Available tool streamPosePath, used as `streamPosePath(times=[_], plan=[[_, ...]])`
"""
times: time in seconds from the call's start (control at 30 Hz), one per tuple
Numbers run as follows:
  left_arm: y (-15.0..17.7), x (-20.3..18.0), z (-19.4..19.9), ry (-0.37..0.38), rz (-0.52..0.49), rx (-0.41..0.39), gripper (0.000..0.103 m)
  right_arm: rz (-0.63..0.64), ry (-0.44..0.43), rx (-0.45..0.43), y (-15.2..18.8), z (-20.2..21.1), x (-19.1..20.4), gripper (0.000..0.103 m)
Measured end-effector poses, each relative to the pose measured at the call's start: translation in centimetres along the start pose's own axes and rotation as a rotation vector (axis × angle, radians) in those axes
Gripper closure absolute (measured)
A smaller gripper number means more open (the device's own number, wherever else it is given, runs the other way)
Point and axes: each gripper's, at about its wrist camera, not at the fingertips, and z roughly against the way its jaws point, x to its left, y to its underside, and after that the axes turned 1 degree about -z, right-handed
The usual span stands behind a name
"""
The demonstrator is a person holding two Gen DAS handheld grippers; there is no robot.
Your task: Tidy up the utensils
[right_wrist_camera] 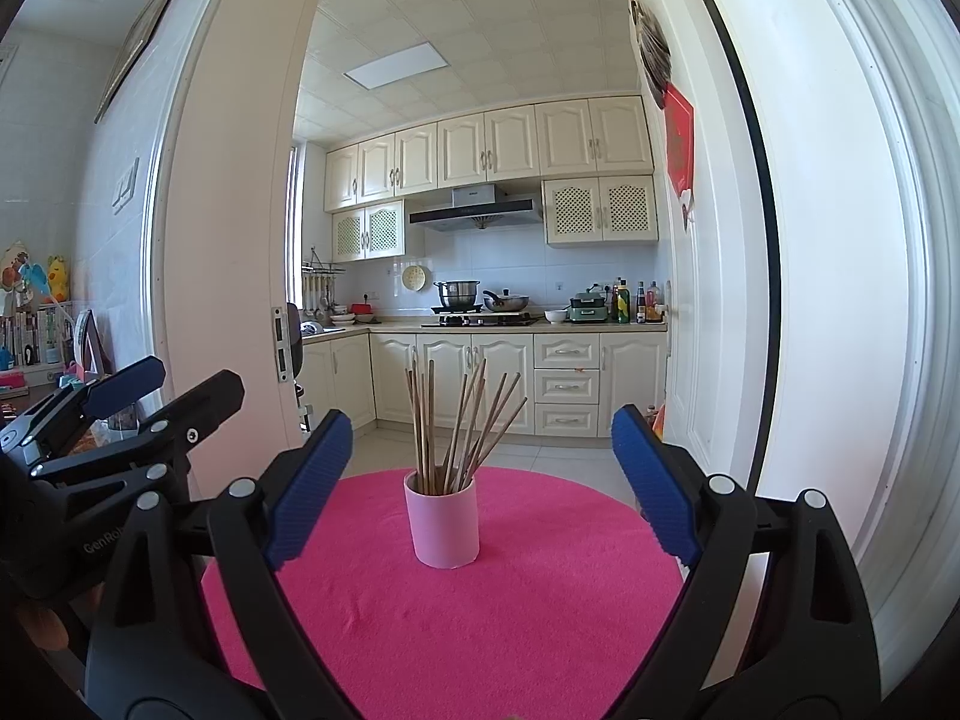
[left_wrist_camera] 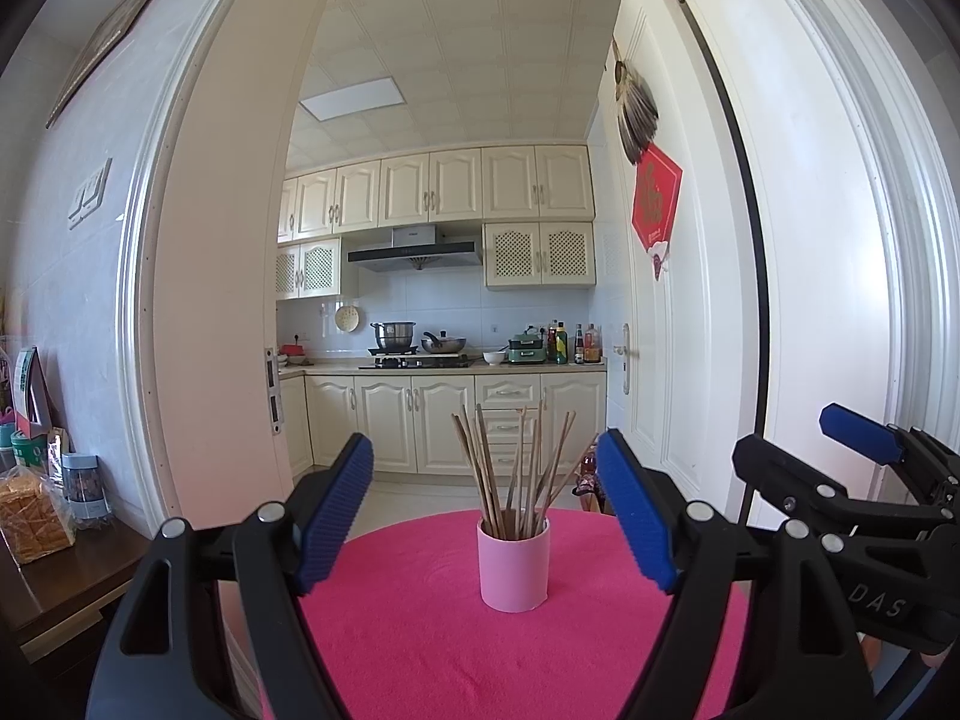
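A pink cup (left_wrist_camera: 513,564) stands upright on a round table with a bright pink cloth (left_wrist_camera: 420,630). Several wooden chopsticks (left_wrist_camera: 510,468) stand in it, fanned out. My left gripper (left_wrist_camera: 486,516) is open and empty, its blue pads either side of the cup, held back from it. The right wrist view shows the same cup (right_wrist_camera: 443,525) and chopsticks (right_wrist_camera: 456,426) on the cloth (right_wrist_camera: 480,612). My right gripper (right_wrist_camera: 480,492) is open and empty, also short of the cup. Each gripper shows at the edge of the other's view.
A dark side table (left_wrist_camera: 54,582) at the left holds bread (left_wrist_camera: 33,516) and jars. An open white door (left_wrist_camera: 660,300) is on the right. A kitchen with cabinets and a stove (left_wrist_camera: 420,360) lies beyond the doorway.
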Motion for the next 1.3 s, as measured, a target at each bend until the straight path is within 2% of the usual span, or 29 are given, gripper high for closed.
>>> streamPosePath(times=[1.3], plan=[[-0.01,-0.28,-0.32,0.004,-0.003,0.003,0.027,-0.003,0.009,0.005,0.31,-0.18,-0.17,0.016]])
